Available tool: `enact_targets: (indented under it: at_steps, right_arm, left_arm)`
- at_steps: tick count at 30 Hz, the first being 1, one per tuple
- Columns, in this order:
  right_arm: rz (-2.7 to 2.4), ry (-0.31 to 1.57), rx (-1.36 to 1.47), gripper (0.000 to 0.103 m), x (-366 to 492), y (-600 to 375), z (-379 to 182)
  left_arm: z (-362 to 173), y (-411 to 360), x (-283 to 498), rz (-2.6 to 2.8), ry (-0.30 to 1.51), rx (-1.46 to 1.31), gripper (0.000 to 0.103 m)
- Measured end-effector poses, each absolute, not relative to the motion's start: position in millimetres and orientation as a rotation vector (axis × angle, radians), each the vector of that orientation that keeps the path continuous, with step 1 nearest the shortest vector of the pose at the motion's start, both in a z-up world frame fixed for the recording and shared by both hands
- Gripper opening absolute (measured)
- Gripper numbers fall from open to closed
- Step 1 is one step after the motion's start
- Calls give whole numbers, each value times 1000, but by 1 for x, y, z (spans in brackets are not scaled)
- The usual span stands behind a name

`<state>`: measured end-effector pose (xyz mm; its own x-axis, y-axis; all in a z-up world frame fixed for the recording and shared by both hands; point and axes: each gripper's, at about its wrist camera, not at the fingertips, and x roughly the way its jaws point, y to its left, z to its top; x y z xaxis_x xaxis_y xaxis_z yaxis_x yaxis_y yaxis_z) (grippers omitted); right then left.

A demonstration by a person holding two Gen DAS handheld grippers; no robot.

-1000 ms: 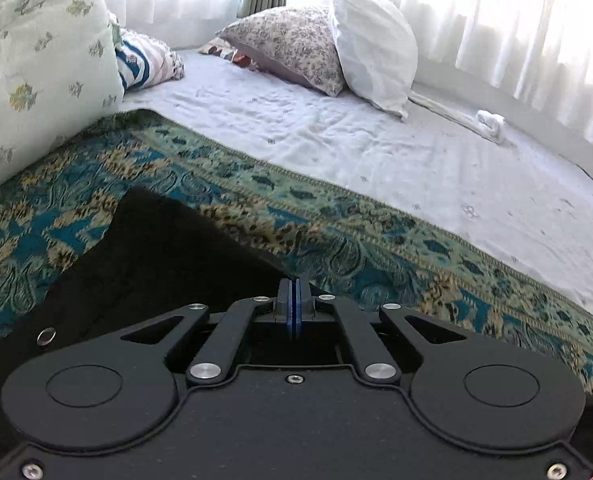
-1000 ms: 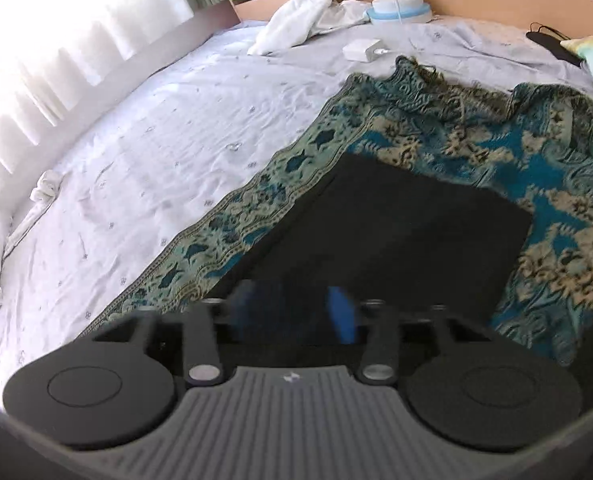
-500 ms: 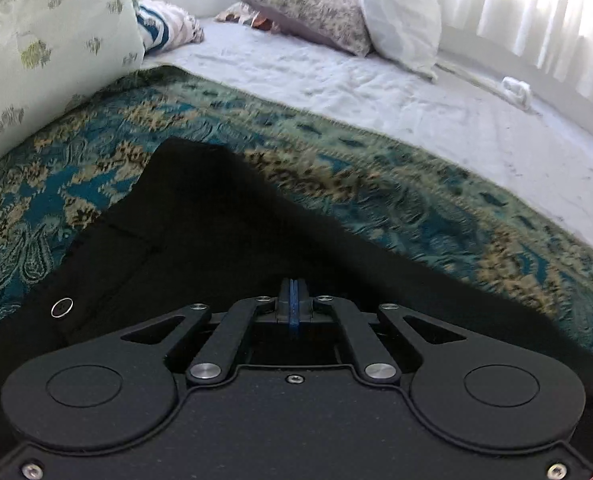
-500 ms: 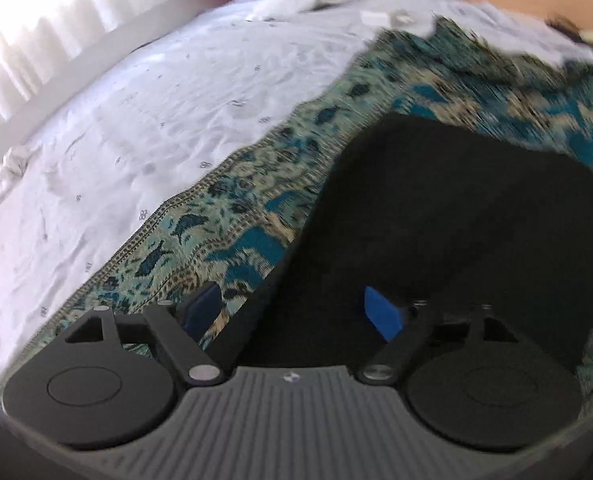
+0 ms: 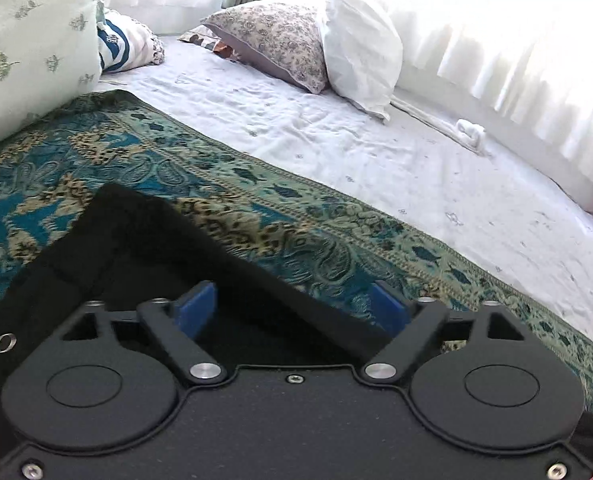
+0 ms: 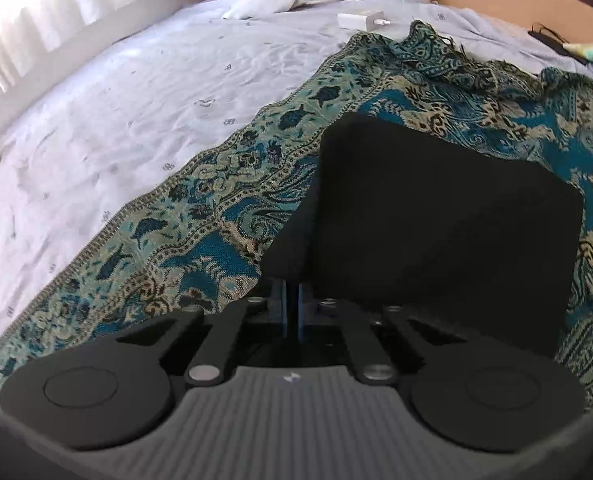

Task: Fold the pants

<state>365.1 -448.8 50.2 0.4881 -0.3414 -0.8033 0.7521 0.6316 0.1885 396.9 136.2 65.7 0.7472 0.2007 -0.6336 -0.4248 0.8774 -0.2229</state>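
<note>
Left tool [image 5: 292, 308] is opening, blue pads wide apart, with the edge of the black pants [image 5: 144, 248] running between them, not pinched. Right tool [image 6: 292, 312] is clamped tight on a pants [image 6: 436, 216] fold. The pants lie folded just ahead, on the teal patterned throw [image 6: 200, 216] over the bed [image 6: 108, 100].

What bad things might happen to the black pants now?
1. The right gripper pinches only a thin edge of the black pants, so the cloth may slip out when lifted.
2. The left gripper is opening over the pants' edge, gripping nothing; that side may sag and spoil the fold.
3. The patterned blanket beneath might get dragged and bunch up.
</note>
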Motion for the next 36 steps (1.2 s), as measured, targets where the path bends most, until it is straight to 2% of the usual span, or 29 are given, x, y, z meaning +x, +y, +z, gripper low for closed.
enact_targets:
  at_steps: [3, 5, 7, 8, 13, 19, 26, 27, 31, 32, 33, 34, 36]
  right_arm:
    - [-681, 781, 628, 3, 352, -454, 59]
    - [-651, 758, 647, 3, 341, -457, 66]
    - [-619, 730, 684, 3, 325, -463, 73]
    - [-601, 720, 704, 3, 318, -466, 76]
    - [-545, 660, 770, 3, 263, -478, 93]
    - [-535, 565, 757, 2, 164, -483, 112]
    - [-511, 555, 769, 3, 70, -494, 100]
    - [-505, 572, 761, 9, 68, -492, 97]
    - [-429, 635, 606, 20, 96, -460, 97]
    - [-411, 640, 560, 29, 106, -449, 97]
    - [-400, 642, 510, 50, 122, -436, 97]
    - [-389, 650, 481, 59, 137, -426, 96]
    - [-382, 684, 424, 61, 172, -407, 90]
  left_arm:
    - [55, 129, 423, 427, 704, -347, 85]
    - [39, 130, 440, 466, 789, -366, 72]
    - [32, 126, 442, 525, 791, -363, 8]
    - [35, 123, 440, 538, 775, -328, 5]
    - [64, 124, 397, 445, 712, -337, 4]
    - [107, 143, 300, 370, 622, -317, 4]
    - [103, 150, 224, 337, 626, -271, 4]
    - [100, 149, 221, 335, 636, -268, 4]
    - [94, 148, 217, 351, 656, -282, 4]
    - [92, 148, 218, 355, 656, -277, 4]
    - [92, 148, 218, 358, 658, -276, 4]
    - [91, 148, 219, 360, 663, -280, 4]
    - [92, 150, 220, 357, 666, -292, 4]
